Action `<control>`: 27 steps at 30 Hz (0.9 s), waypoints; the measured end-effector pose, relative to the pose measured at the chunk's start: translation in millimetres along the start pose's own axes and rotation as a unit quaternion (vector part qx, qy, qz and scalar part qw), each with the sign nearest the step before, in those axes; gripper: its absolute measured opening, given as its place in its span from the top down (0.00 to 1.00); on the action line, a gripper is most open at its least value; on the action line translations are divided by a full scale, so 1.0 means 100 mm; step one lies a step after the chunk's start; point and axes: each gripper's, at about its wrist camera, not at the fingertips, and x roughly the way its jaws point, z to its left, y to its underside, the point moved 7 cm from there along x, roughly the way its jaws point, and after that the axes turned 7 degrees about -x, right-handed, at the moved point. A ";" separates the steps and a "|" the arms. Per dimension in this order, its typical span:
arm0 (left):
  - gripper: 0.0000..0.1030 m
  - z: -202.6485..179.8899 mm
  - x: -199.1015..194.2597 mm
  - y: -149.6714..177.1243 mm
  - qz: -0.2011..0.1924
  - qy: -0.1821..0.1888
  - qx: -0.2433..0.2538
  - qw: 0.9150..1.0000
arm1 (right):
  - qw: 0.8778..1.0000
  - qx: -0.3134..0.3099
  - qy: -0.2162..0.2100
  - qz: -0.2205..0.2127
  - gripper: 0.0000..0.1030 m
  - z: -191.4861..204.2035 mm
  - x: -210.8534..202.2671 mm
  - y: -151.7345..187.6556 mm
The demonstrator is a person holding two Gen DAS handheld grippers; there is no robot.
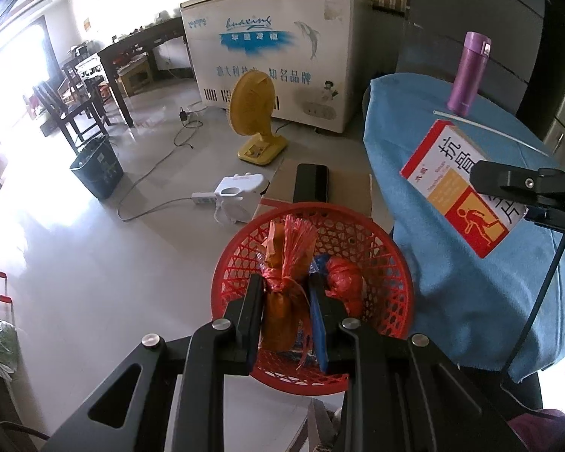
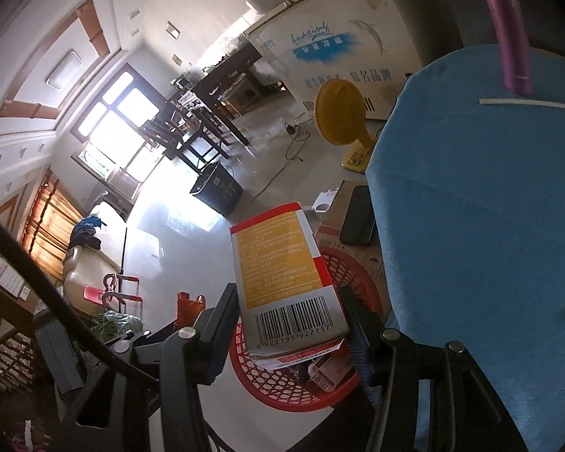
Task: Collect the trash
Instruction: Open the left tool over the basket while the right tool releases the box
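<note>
Left wrist view: the left gripper (image 1: 286, 293) hangs directly over the red basket (image 1: 391, 275), jaws closed down on an orange wrapper tied with red plastic strip (image 1: 282, 293). A red crumpled bag (image 1: 344, 282) already lies inside the basket. To the basket's right is the tabletop under a blue cloth (image 1: 452, 263), with a purple flask (image 1: 469, 73) and a white straw (image 1: 489, 130) at its far side. The right gripper's finger enters from the right of the basket, clamped on the medicine box (image 1: 455, 188), which is in the air above the basket's right rim.

Right wrist view: the right gripper (image 2: 288, 320) has its jaws part open, pads pressed on both sides of the medicine box (image 2: 286, 275); the barcode end faces the camera. The red basket (image 2: 282, 388) sits directly below.

Step, as judged: drop-off, both items carried over the basket. Next move calls for opening each pair of jaws while centred over the basket, then fetching the straw.
</note>
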 end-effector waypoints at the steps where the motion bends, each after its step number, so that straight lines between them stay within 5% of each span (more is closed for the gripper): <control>1: 0.76 -0.01 0.01 0.01 0.001 0.000 0.001 1.000 | 1.000 0.000 0.000 0.002 0.46 0.00 0.02 0.00; 27: 0.76 0.08 0.24 0.04 0.035 0.027 -0.003 0.999 | 0.999 0.013 0.011 0.037 0.46 0.06 0.39 0.06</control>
